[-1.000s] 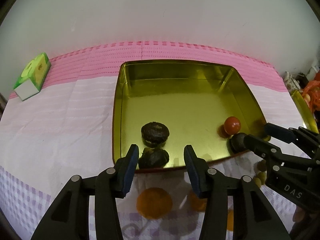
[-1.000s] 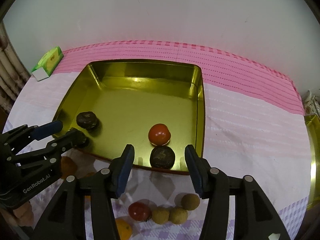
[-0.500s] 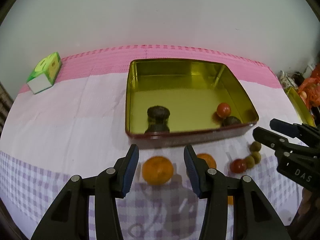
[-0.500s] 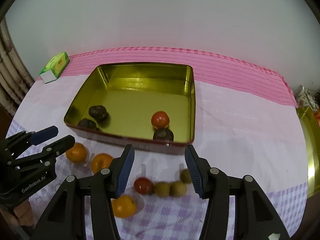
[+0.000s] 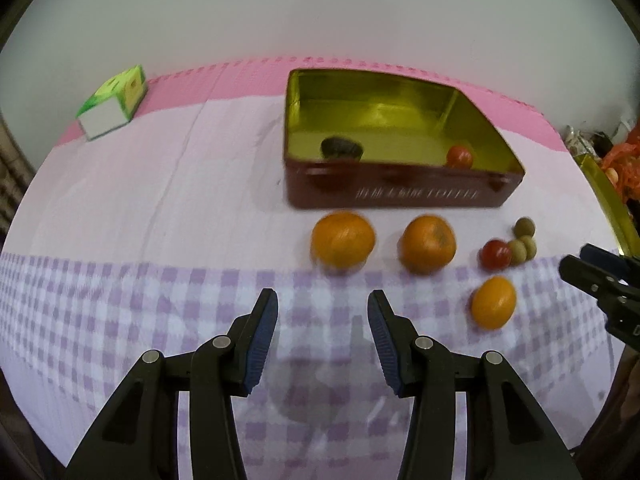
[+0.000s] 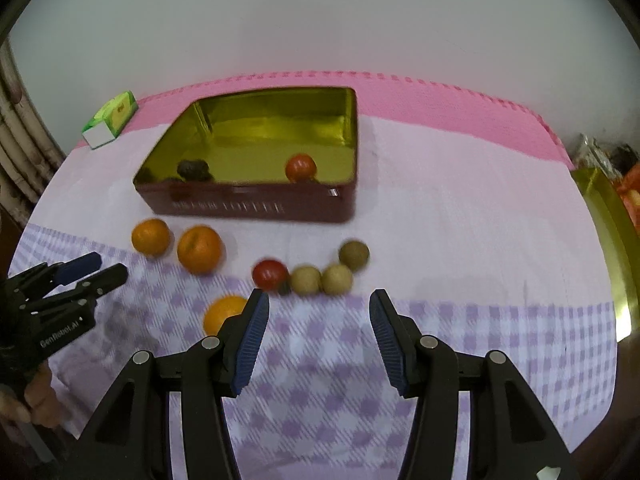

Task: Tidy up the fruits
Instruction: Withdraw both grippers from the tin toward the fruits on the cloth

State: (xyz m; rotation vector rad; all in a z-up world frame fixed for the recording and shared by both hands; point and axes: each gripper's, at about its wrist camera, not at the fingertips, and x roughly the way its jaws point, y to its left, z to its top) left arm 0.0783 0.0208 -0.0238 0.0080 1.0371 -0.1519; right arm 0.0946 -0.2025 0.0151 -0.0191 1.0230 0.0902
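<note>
1. The left gripper (image 5: pixel 322 336) sat at the bottom centre of the left wrist view, its jaws spread wide with nothing between them, above the purple-checked part of the tablecloth (image 5: pixel 160 208).
2. The right gripper (image 6: pixel 318 334) filled the bottom centre of the right wrist view, likewise wide open and holding nothing.
3. The tin box (image 5: pixel 400 196), dark red outside and gold inside, stood in the upper middle of both views, open at the top.
4. Inside it lay a dark fruit (image 5: pixel 341 148) near the left wall and a red fruit (image 5: pixel 459 156) toward the right wall; a second dark shape just beside each was mostly hidden by the front wall.
5. In front of the box, in the centre of the left wrist view, two oranges (image 5: pixel 343 238) lay side by side on the cloth, near each other but apart.
6. A smaller orange (image 5: pixel 493 302) lay lower right of them.
7. In the right wrist view it was partly hidden behind the right gripper's left finger (image 6: pixel 250 332).
8. A red tomato (image 6: pixel 270 274) and three tan round fruits (image 6: pixel 337 279) formed a short touching row in the middle of the right wrist view.
9. A green and white carton (image 5: pixel 114 100) sat in the upper left.
10. A gold lid (image 6: pixel 608 232) showed at the right edge.
</note>
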